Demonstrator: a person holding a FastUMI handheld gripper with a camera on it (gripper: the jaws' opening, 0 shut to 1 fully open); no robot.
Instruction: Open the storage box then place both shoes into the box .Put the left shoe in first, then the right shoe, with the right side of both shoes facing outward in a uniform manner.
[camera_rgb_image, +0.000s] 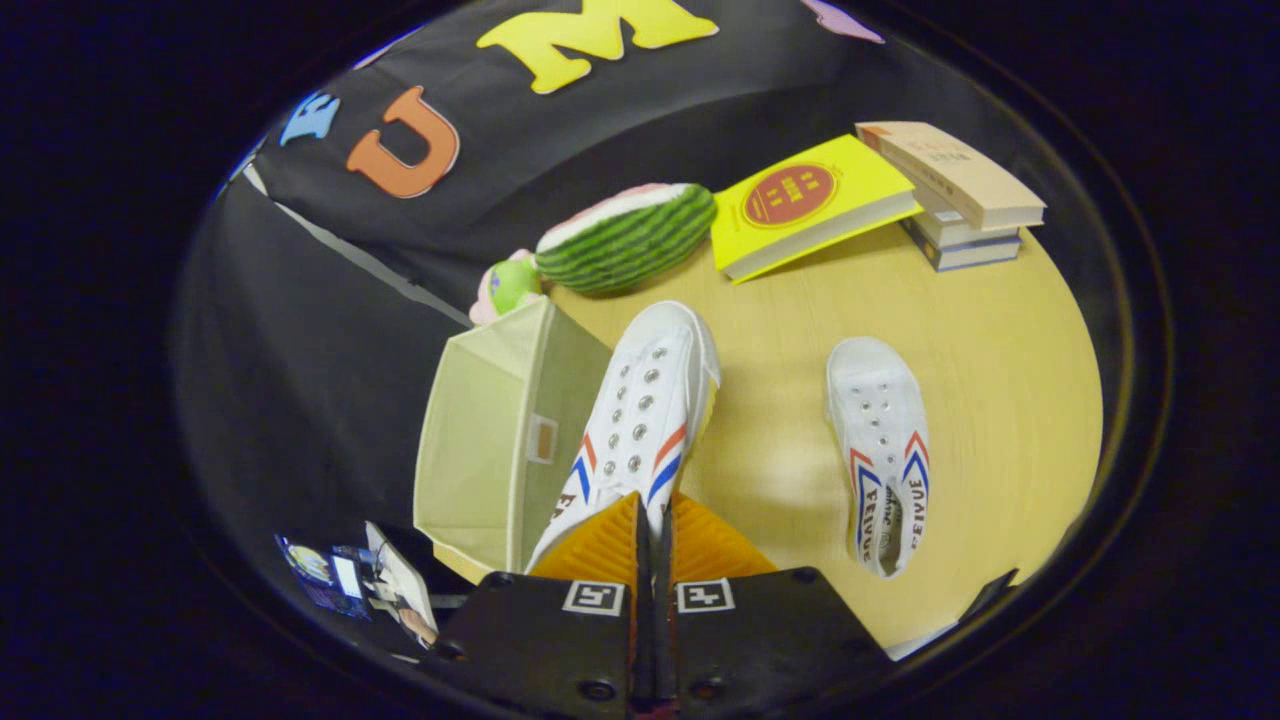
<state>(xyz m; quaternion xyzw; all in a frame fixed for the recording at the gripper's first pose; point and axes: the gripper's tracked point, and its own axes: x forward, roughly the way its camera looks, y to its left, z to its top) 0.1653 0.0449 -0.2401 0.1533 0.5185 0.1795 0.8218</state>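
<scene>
My gripper (652, 535) is shut on the heel end of a white canvas shoe (640, 420) with red and blue stripes, holding it lifted, toe pointing away from me. The shoe hangs beside the open mouth of a beige fabric storage box (490, 440), over its right wall. The box lies on the wooden table (1000, 400) at its left edge, and its inside looks bare. The second white shoe (882, 450) lies flat on the table to the right of my fingers, opening facing up, toe away from me.
Beyond the shoes lie a watermelon-slice plush (625, 235), a small green and pink toy (505, 285), a yellow book (810, 205) and a stack of books (955, 195). The table edge runs just left of the box; below it some printed items (350, 580) lie on the floor.
</scene>
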